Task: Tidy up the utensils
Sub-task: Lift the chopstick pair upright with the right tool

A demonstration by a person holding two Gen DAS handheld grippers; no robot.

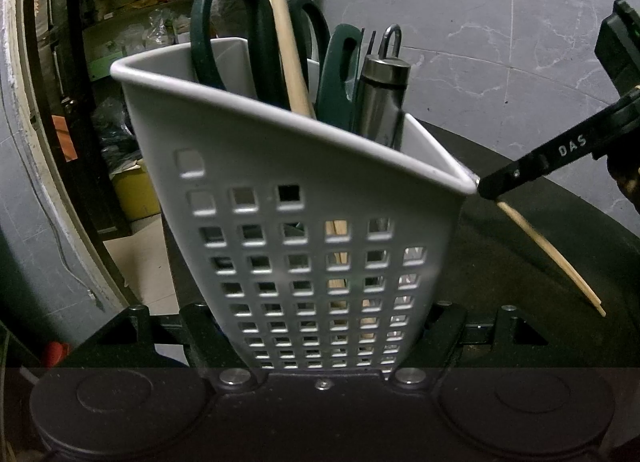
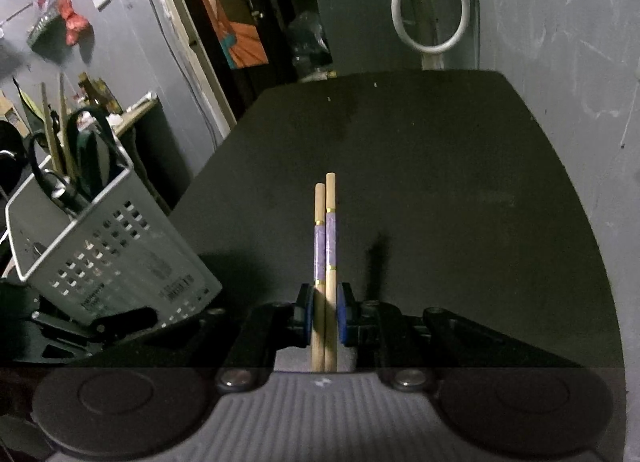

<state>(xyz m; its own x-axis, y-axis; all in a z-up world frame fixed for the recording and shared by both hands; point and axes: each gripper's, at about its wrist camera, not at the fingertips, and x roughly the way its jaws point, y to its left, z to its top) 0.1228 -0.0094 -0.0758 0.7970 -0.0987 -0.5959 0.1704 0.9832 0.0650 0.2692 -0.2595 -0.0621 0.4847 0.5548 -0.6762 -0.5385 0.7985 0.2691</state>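
A grey perforated utensil holder [image 1: 304,222] stands tilted between the fingers of my left gripper [image 1: 324,326], which is shut on its lower part. Inside it are green-handled scissors [image 1: 224,34], wooden chopsticks [image 1: 284,34], a green-handled tool [image 1: 340,62] and a steel handle [image 1: 382,94]. My right gripper [image 2: 325,314] is shut on a pair of wooden chopsticks [image 2: 326,238] with purple bands, held above the black table [image 2: 440,182]. The holder [image 2: 108,246] sits to their left. In the left wrist view, a right finger [image 1: 532,166] hovers near the holder's right rim corner, a chopstick [image 1: 552,258] slanting down below it.
Grey walls close in behind and to the right of the table. A white hose loop [image 2: 430,2] hangs on the far wall. An open doorway with cluttered shelves [image 1: 132,22] and a yellow tub [image 1: 136,194] lies beyond the table's left edge.
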